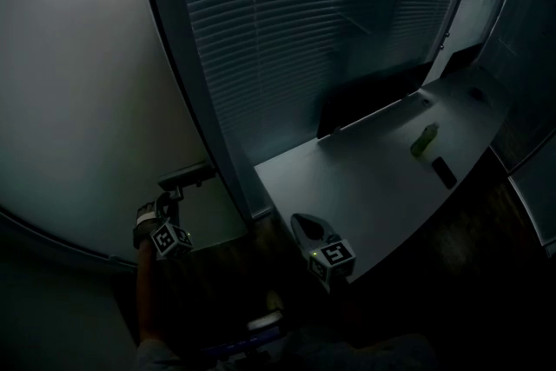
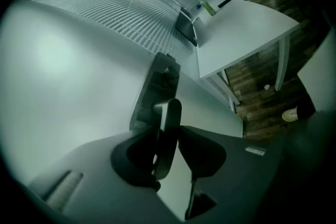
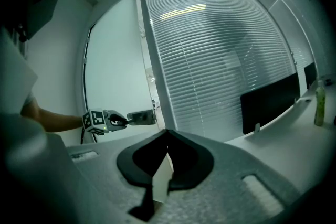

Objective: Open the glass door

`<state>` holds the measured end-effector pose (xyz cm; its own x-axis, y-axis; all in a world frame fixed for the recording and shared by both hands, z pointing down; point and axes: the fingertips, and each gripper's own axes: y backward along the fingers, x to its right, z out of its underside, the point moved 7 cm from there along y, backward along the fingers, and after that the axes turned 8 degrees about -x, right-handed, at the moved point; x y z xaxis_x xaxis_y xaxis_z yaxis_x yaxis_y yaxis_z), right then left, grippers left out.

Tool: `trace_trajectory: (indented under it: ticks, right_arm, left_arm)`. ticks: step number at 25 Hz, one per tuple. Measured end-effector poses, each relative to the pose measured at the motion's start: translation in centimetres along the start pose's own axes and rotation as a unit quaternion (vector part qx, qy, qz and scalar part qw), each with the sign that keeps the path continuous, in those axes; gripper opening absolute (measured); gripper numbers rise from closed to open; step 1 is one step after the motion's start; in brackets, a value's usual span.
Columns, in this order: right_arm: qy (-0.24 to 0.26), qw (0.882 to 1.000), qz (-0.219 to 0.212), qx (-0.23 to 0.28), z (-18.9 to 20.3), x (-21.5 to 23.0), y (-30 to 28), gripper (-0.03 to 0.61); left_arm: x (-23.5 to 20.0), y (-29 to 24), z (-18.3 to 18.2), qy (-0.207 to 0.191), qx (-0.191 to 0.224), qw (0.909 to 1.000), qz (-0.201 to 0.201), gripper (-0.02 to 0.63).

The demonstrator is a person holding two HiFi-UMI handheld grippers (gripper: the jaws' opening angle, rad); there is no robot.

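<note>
1. Gripping the door handle with the left tongs, lever pinched from both sides.
2. Mounted at the right edge of the pale glass door, left in the scene, beside closed blinds.
3. Holding the right tongs closed tip to tip on nothing, over the bench's near corner.
4. Far right on the bench: a green bottle.

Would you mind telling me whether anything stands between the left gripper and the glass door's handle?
Nothing visible does. The handle already sits between the jaws of the left gripper, which press on it. The white desk stands well to the right, beside the blinds, apart from the handle.
</note>
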<state>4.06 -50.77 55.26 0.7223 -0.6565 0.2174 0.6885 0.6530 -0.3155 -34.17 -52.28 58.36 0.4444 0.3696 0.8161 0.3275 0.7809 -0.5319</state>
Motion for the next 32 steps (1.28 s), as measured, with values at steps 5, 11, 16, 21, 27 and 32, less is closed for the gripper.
trace_trajectory:
  ticks: [5, 11, 16, 21, 27, 32]
  right_arm:
    - [0.003, 1.0, -0.008, -0.001, -0.4, -0.5, 0.0, 0.002]
    - [-0.002, 1.0, -0.004, 0.005, -0.3, -0.6, -0.1, 0.002]
    - [0.001, 1.0, -0.005, 0.007, -0.2, -1.1, 0.2, 0.002]
    - [-0.002, 1.0, -0.002, 0.012, 0.2, -1.3, 0.9, 0.002]
    - [-0.006, 1.0, 0.005, 0.016, 0.9, -1.2, 1.5, 0.002]
    - [-0.01, 1.0, 0.007, 0.02, 0.8, -1.6, 2.0, 0.002]
  left_arm:
    - [-0.1, 0.1, 0.2, 0.006, 0.002, 1.0, 0.004, 0.127]
    - [0.4, 0.5, 0.3, 0.006, 0.011, 0.9999, 0.012, 0.127]
    - [0.9, 1.2, 0.6, 0.009, 0.009, 0.9999, 0.01, 0.13]
    - [1.3, 2.2, 0.9, 0.005, 0.014, 0.9998, 0.011, 0.13]
    - [2.1, 3.6, 1.1, 0.004, 0.018, 0.9997, 0.017, 0.13]
    - [2.6, 4.8, 1.5, 0.003, 0.024, 0.9995, 0.018, 0.132]
